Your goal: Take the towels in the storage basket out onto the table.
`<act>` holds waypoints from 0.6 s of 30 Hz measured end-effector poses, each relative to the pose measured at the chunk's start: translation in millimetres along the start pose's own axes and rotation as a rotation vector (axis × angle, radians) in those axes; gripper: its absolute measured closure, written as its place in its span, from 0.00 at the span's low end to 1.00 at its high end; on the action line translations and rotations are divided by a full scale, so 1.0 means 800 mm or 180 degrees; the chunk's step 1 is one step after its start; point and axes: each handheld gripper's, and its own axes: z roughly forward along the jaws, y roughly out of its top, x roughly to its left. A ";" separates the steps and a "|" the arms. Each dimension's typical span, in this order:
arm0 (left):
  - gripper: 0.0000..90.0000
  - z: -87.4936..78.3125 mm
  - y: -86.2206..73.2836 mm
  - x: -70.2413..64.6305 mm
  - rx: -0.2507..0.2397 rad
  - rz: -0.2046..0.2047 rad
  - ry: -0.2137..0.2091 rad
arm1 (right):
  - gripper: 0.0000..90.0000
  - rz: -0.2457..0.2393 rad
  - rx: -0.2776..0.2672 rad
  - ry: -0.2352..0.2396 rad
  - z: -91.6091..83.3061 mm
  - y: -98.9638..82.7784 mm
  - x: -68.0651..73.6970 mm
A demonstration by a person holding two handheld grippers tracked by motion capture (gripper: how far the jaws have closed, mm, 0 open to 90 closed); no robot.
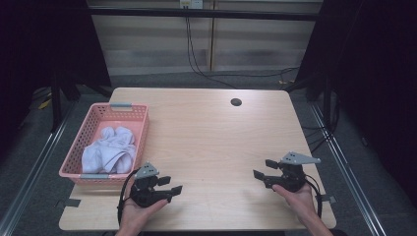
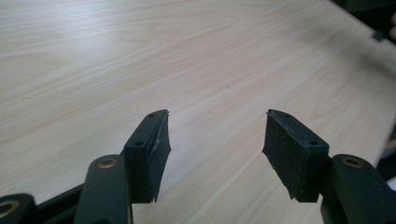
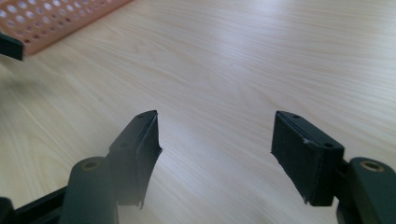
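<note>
The bench has a light wood-grain top with rounded corners and a round dark cable hole near its far edge. It stands on grey carpeted floor. Metal rails run along the floor on both sides of the bench. Behind it, a pale panelled wall carries a dark horizontal bar and black cables hanging down to the floor. Black curtains darken both sides of the room.

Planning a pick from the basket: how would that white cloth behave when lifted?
The white cloth lies crumpled in the pink basket, so it is probably floppy and would drape. It looks light. Its loose folds may drag or snag on the rim.
</note>
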 end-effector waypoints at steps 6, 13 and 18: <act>0.38 -0.001 0.006 0.001 0.0049 -0.0243 -0.0027 | 0.34 0.0046 0.0055 0.0025 -0.013 -0.016 -0.006; 0.36 -0.023 0.023 -0.006 -0.0063 0.0078 0.0070 | 0.33 0.0115 0.0027 0.0090 -0.017 -0.013 -0.007; 0.32 -0.050 0.038 0.005 -0.0162 0.0188 0.0180 | 0.31 0.0102 -0.0022 0.0029 -0.022 -0.013 -0.009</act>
